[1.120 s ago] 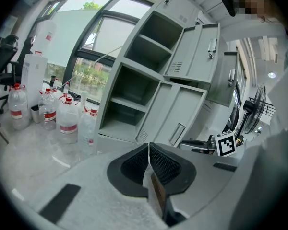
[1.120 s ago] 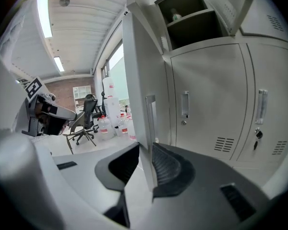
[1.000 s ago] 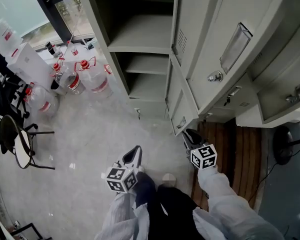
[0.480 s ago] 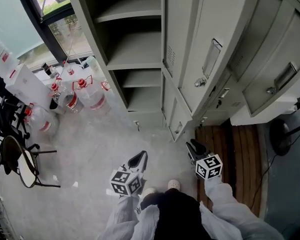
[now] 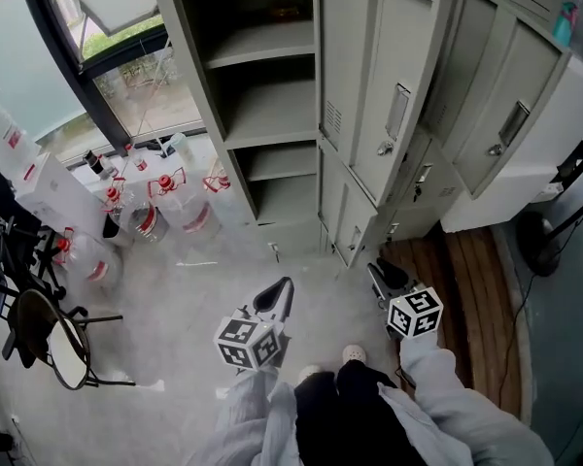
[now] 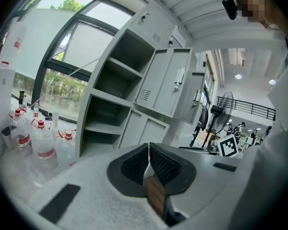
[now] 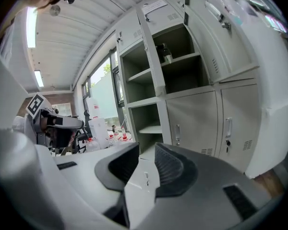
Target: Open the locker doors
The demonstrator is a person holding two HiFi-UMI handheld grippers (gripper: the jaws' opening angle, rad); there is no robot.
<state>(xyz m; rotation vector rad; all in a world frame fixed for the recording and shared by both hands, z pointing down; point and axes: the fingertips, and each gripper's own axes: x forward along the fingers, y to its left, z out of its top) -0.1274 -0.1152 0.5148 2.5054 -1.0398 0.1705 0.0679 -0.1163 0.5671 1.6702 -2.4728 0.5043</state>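
Observation:
A grey bank of lockers (image 5: 272,95) stands ahead. Its left column is open and shows bare shelves. The upper door (image 5: 394,115) and the lower door (image 5: 352,223) of that column hang swung out. The doors further right (image 5: 505,129) are closed. My left gripper (image 5: 280,291) hovers low over the floor, well short of the lockers, shut with nothing in it (image 6: 149,147). My right gripper (image 5: 380,273) hangs near the lower open door without touching it. A gap shows between its pads and nothing is in it (image 7: 146,152).
Several large water bottles (image 5: 165,212) stand on the floor left of the lockers, under a window. A black chair (image 5: 49,343) is at the far left, with white boxes (image 5: 34,178) behind it. A wooden floor strip (image 5: 466,280) and a fan base (image 5: 534,246) lie to the right.
The head view has tipped up and back, so more of the lockers shows. Both grippers stay low by the person's feet, and the doors stand as before.

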